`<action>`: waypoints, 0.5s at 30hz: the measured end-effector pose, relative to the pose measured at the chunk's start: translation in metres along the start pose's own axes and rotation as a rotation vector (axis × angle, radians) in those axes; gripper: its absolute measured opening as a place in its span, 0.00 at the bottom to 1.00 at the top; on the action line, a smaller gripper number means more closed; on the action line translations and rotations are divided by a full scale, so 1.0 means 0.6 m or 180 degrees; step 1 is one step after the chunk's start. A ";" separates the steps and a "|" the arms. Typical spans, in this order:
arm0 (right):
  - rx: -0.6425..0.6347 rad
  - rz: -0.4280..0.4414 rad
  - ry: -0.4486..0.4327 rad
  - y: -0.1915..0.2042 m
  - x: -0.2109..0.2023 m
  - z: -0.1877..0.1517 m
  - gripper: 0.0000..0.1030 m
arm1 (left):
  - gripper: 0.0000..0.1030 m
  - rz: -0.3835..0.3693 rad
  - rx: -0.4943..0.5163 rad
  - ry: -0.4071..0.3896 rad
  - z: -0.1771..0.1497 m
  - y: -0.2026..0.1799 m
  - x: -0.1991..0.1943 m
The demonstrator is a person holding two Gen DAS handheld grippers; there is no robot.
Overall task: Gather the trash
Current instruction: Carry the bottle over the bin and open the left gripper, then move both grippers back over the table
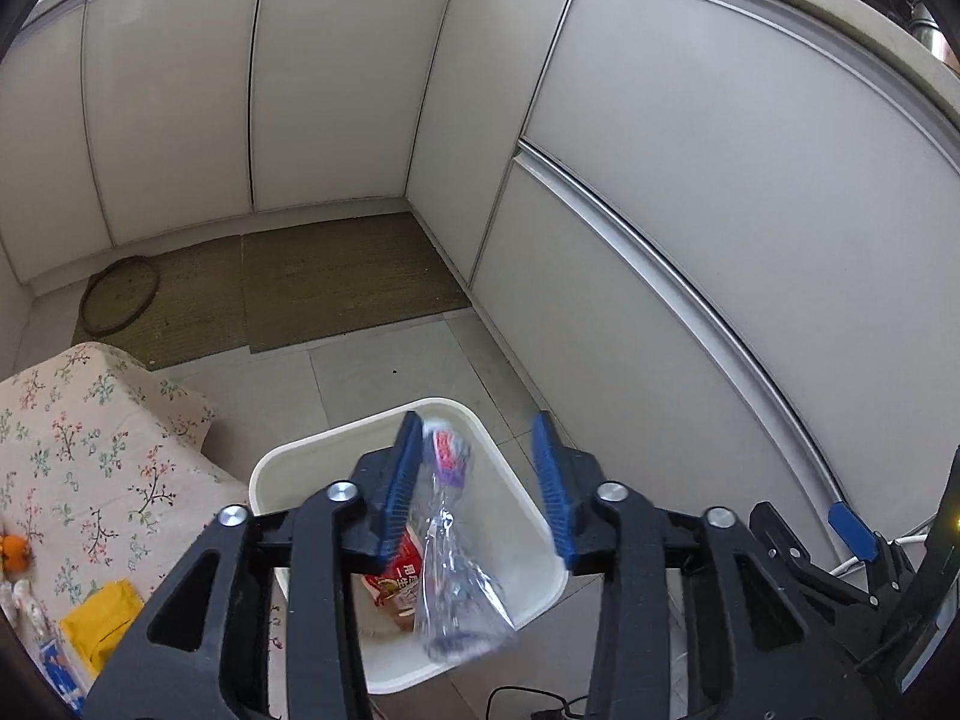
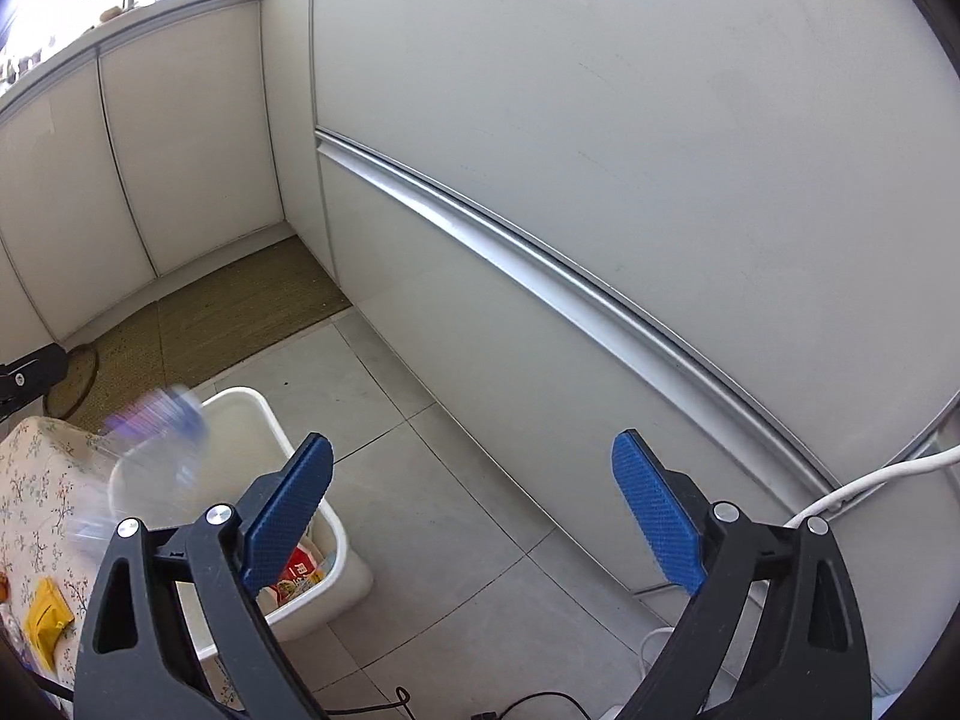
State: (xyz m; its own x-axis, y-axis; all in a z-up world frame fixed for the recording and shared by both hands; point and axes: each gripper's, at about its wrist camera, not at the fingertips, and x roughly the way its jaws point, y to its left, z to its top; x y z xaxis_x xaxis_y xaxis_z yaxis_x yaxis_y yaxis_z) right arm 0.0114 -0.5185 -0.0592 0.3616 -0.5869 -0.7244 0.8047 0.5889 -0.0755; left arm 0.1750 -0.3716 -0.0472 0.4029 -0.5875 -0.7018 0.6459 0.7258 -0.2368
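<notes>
A white rectangular trash bin (image 1: 528,498) stands on the tiled floor below my left gripper (image 1: 480,486). The gripper's blue pads are apart. A crushed clear plastic bottle (image 1: 450,564) with a purple and pink label hangs blurred between them over the bin, touching neither clearly. A red food wrapper (image 1: 396,582) lies inside the bin. In the right wrist view the bin (image 2: 336,546) is at lower left, the bottle (image 2: 150,450) a blur above it. My right gripper (image 2: 474,510) is open and empty over the floor.
A table with a floral cloth (image 1: 90,456) stands left of the bin, with a yellow packet (image 1: 102,618) and an orange item (image 1: 15,552) on it. White cabinets (image 1: 720,240) line the back and right. A brown mat (image 1: 336,282) lies at the corner. Cables (image 2: 852,492) run at the lower right.
</notes>
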 end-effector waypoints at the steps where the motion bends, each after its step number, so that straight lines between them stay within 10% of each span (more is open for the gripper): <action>1: 0.0010 0.0003 -0.0001 -0.001 -0.002 -0.001 0.89 | 0.51 0.0048 0.0038 -0.0019 -0.001 -0.003 0.000; 5: 0.0029 0.0040 -0.0014 0.000 -0.001 0.000 0.90 | 0.74 0.0245 0.0105 -0.0079 -0.009 -0.001 -0.005; 15: -0.0152 0.0127 -0.0098 0.052 -0.009 -0.004 0.93 | 0.82 0.0478 -0.0071 -0.0020 -0.041 0.054 -0.028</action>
State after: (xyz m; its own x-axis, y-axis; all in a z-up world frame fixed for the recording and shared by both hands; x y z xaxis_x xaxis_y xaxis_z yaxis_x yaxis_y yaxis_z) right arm 0.0333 -0.4959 -0.0592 0.4079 -0.5788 -0.7061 0.7662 0.6376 -0.0801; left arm 0.1736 -0.3294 -0.0596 0.4979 -0.4740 -0.7263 0.5635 0.8134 -0.1445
